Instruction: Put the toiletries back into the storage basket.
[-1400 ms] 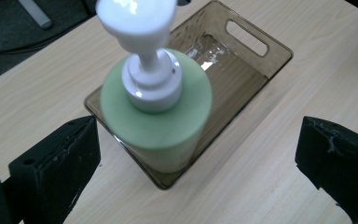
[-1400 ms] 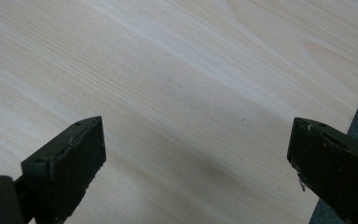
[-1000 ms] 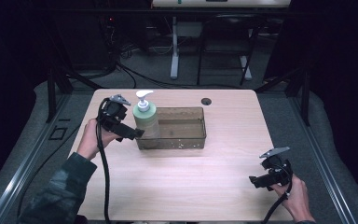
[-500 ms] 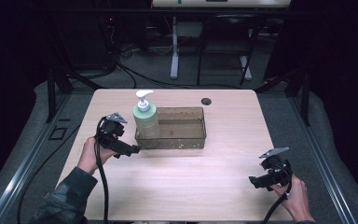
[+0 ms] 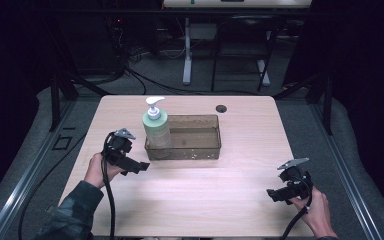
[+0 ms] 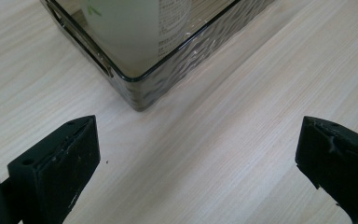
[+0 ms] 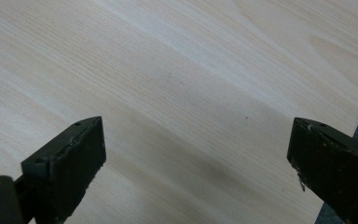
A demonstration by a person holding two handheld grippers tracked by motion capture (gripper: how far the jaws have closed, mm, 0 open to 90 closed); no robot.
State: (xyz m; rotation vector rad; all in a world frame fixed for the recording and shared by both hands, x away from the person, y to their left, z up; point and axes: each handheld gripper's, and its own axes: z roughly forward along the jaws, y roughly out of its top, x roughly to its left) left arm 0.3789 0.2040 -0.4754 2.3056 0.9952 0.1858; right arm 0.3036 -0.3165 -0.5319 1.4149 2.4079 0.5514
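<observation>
Jaws of left tool (image 6: 198,154) gape wide, empty, near bin (image 6: 168,77) holding soap bottle (image 6: 135,28); right tool (image 7: 196,158) likewise wide.

Soap bottle (image 5: 156,129) standing in the left end of the tray (image 5: 200,150), tray on the middle of the tabletop (image 5: 205,200), left tongs (image 5: 139,167) just beside its front-left corner, right tongs (image 5: 272,195) well apart at front right.

Pale green pump soap bottle (image 5: 155,129) upright in left end of clear smoky bin (image 5: 200,150), mid-table.
</observation>
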